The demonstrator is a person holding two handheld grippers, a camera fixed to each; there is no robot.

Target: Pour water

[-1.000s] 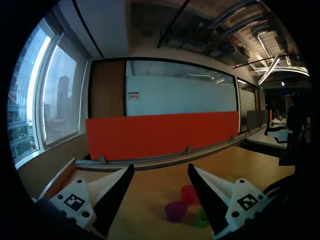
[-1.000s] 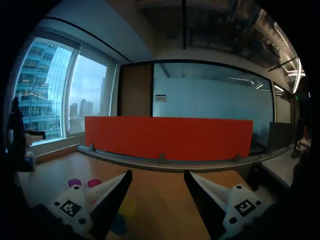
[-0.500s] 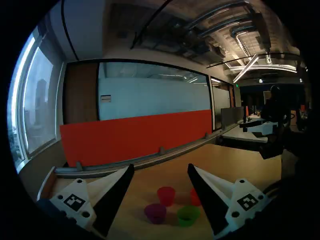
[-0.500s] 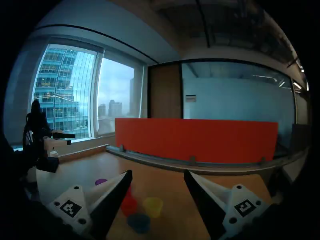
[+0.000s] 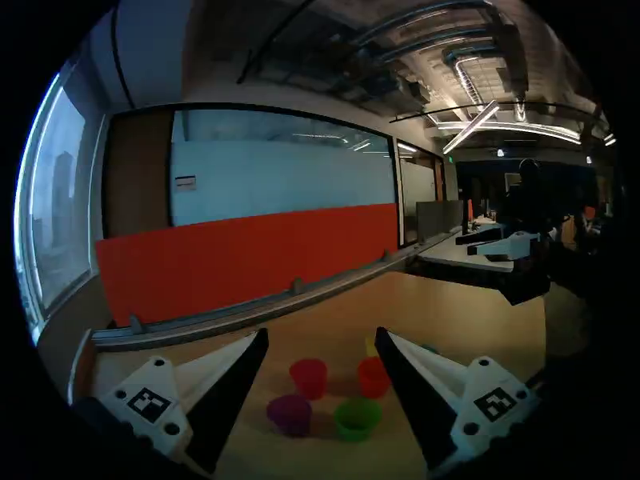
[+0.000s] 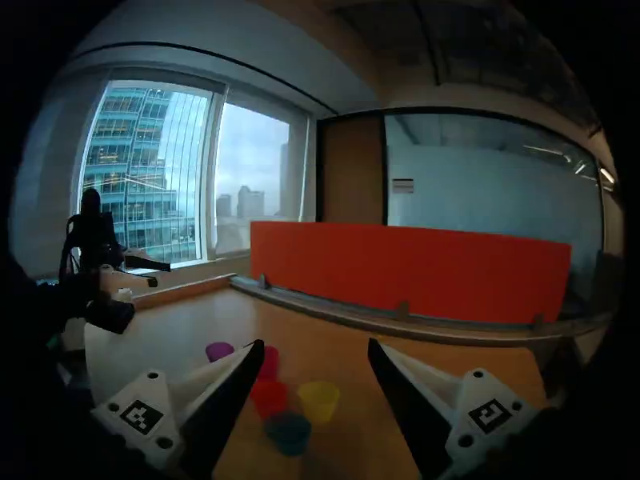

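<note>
Several small coloured cups stand clustered on the wooden table (image 5: 448, 308). In the left gripper view a pink cup (image 5: 309, 378), a purple cup (image 5: 290, 414), a green cup (image 5: 357, 418) and a red cup (image 5: 373, 376) sit just beyond my left gripper (image 5: 319, 331), which is open and holds nothing. A yellow cup (image 5: 370, 346) peeks out behind the red one. In the right gripper view a purple cup (image 6: 218, 351), pink cup (image 6: 268, 362), red cup (image 6: 270, 398), yellow cup (image 6: 318, 400) and blue cup (image 6: 288, 432) lie ahead of my open, empty right gripper (image 6: 314, 343).
An orange divider panel (image 5: 240, 256) on a metal rail runs along the table's far edge. Large windows (image 6: 152, 184) are to the left. The other gripper (image 5: 504, 244) and a person's dark outline (image 5: 528, 192) show far right, and likewise the other gripper (image 6: 120, 284) far left.
The left gripper view has swung right and the right gripper view left. The cups have moved in between each pair of fingers. Both grippers stay open.
</note>
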